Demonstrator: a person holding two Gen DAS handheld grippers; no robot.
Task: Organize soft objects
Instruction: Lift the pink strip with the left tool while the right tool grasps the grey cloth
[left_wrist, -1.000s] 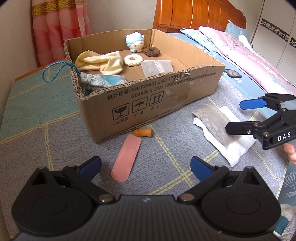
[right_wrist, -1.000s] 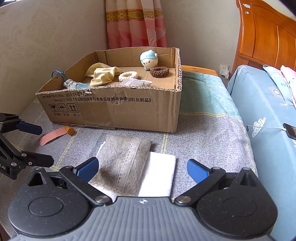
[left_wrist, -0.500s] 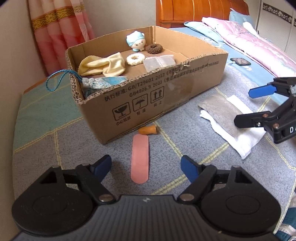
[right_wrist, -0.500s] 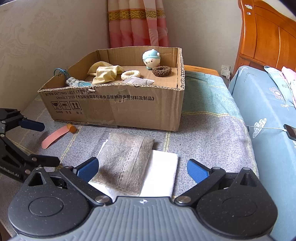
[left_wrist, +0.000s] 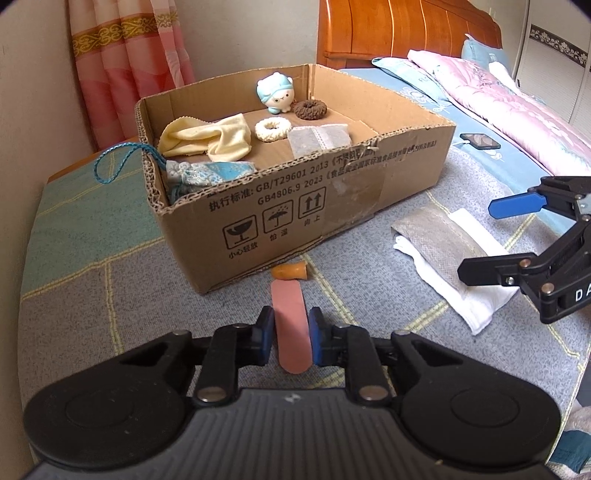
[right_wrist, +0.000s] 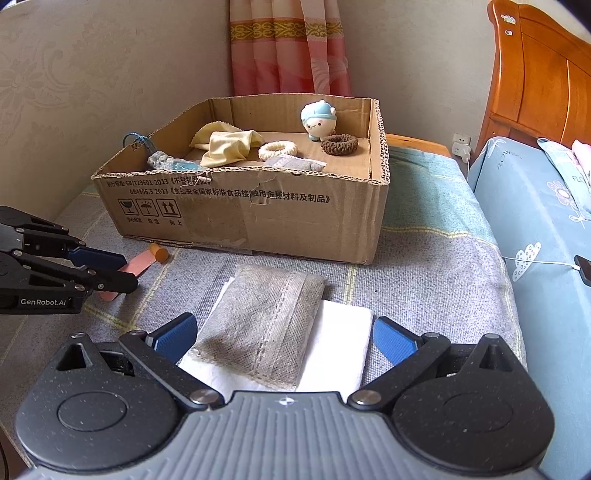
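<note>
Left wrist view
- Left gripper (left_wrist: 291, 341): fingers (left_wrist: 265, 338) have just been closing and now pinch the near part of the pink strip (left_wrist: 290, 326), one blue pad on each long edge.
- Pink strip: flat on the grey checked blanket (left_wrist: 110, 295), running straight ahead from between the fingers.
- Orange plug (left_wrist: 290, 271): just past the strip's far end, lying against the foot of the cardboard box (left_wrist: 295, 206).
- Cardboard box: open-topped, ahead of the fingers. Holds a yellow cloth (left_wrist: 210, 138), white ring (left_wrist: 272, 128), brown ring (left_wrist: 310, 109), blue-capped toy (left_wrist: 276, 92), grey sachet (left_wrist: 319, 138) and a blue patterned pouch (left_wrist: 207, 171) whose cord (left_wrist: 118, 162) loops over the left wall.
- Grey pad (left_wrist: 436, 230): right of the fingers, lying on a folded white cloth (left_wrist: 476, 306).
- Right gripper (left_wrist: 491, 236): far right, above the cloths, fingers spread, nothing between them.

Right wrist view
- Right gripper (right_wrist: 284, 338): fingers (right_wrist: 173, 336) spread wide, one on each side of the cloths, touching neither as far as shows.
- Grey pad (right_wrist: 266, 325): between and ahead of the fingers, on the white cloth (right_wrist: 340, 350).
- Left gripper (right_wrist: 122, 271): left of the fingers, pressed onto the pink strip (right_wrist: 138, 264); orange plug (right_wrist: 159, 253) just beyond.
- Cardboard box (right_wrist: 258, 214): ahead, past the pad.
</note>
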